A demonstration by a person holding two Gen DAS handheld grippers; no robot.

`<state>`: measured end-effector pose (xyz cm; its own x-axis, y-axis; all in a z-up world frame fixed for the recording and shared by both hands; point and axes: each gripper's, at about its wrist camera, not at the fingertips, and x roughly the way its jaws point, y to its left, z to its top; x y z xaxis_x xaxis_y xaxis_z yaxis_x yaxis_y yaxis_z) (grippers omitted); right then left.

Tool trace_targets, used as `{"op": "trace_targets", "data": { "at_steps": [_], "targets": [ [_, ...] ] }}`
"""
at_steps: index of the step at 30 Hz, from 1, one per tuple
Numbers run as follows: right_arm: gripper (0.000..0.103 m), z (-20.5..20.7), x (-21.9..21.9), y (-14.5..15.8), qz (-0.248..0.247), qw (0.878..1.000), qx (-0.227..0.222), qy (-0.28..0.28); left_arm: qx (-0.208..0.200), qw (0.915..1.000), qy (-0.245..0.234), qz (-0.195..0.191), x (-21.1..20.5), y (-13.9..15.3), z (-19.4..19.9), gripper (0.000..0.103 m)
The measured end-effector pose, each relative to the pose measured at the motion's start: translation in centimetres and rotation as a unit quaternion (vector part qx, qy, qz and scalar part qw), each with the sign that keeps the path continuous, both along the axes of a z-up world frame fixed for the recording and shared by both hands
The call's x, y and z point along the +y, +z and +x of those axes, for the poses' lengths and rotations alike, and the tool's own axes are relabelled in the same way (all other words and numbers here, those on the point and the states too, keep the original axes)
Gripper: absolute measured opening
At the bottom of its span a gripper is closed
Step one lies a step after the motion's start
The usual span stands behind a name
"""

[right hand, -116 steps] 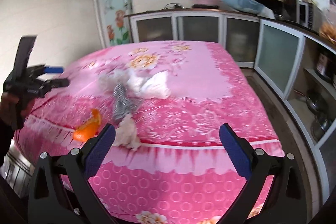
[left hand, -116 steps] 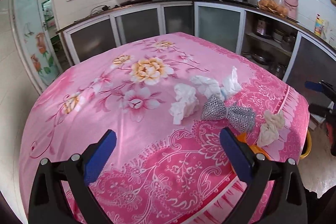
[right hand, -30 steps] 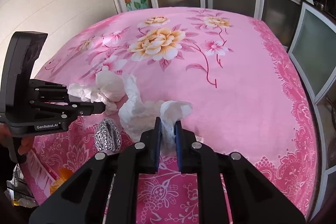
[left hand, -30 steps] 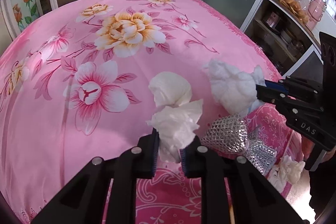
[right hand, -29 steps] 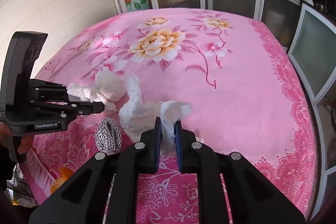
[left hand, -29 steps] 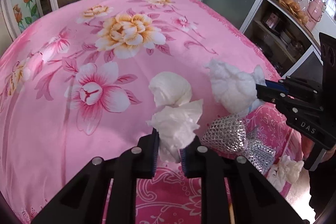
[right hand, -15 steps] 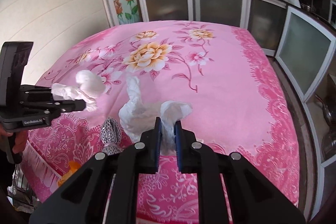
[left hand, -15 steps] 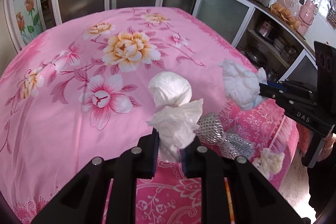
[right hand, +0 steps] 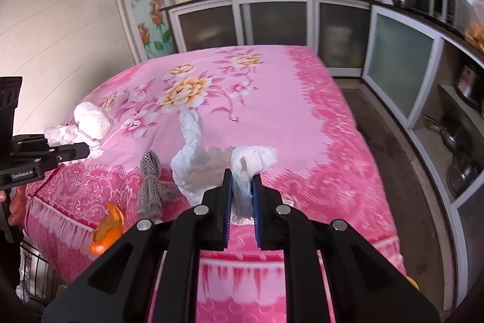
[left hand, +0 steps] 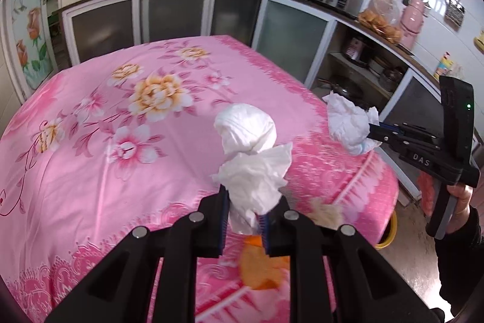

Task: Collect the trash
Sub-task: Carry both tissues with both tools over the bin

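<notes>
White tissue wads (left hand: 251, 168) (right hand: 242, 171) are pinched in both left tongs (left hand: 242, 224) and right tongs (right hand: 241, 208), lifted clear of the desk (right hand: 272, 99); next they likely need carrying to a bin.

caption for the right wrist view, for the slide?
Right tool clamps a crumpled white tissue above the pink floral tablecloth; silver bow and orange peel remain.

Bright, even daylight in both of your fisheye views.
Your frames bend hard toward dark vignetted corners; the orange scrap (left hand: 260, 265) under your left tool (left hand: 243, 224) is smeared, and the table's (right hand: 338, 141) right border streaks with blur.
</notes>
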<state>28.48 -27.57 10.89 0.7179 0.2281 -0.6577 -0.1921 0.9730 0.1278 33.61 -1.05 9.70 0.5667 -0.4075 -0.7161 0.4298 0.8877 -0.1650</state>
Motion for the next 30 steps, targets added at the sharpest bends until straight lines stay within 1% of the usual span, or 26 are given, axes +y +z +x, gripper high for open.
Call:
{"op": "trace_targets", "data": {
  "at_steps": [6, 13, 18, 21, 24, 30],
  "targets": [
    [0.011, -4.2, -4.2, 1.3, 0.007, 0.999, -0.014, -0.037, -0.017, 0.9992, -0.036, -0.006, -4.0, 1.4, -3.1, 0.016],
    [0.011, -10.6, -11.0, 2.1, 0.004, 0.994, -0.028, -0.104, -0.017, 0.9938, -0.11, -0.012, -11.5, 1.9, -6.3, 0.016],
    [0.011, -15.0, -16.0, 1.7, -0.002, 0.986, -0.03, -0.163, -0.01, 0.9857, -0.167, -0.019, -17.5, 1.7, -8.3, 0.016],
    [0.011, -18.0, -19.2, 1.1, 0.001, 0.979, -0.027, -0.2, -0.004, 0.9791, -0.202, -0.021, -21.3, 1.3, -9.6, 0.017],
    [0.011, -19.9, -21.3, 0.5, 0.007, 0.974, -0.024, -0.227, 0.001, 0.9713, -0.237, -0.021, -25.1, 0.9, -11.0, 0.017],
    [0.011, -23.9, -25.5, -0.6, 0.02, 0.961, -0.028, -0.275, 0.008, 0.96, -0.279, -0.023, -30.1, 0.3, -12.5, 0.017]
  ]
}}
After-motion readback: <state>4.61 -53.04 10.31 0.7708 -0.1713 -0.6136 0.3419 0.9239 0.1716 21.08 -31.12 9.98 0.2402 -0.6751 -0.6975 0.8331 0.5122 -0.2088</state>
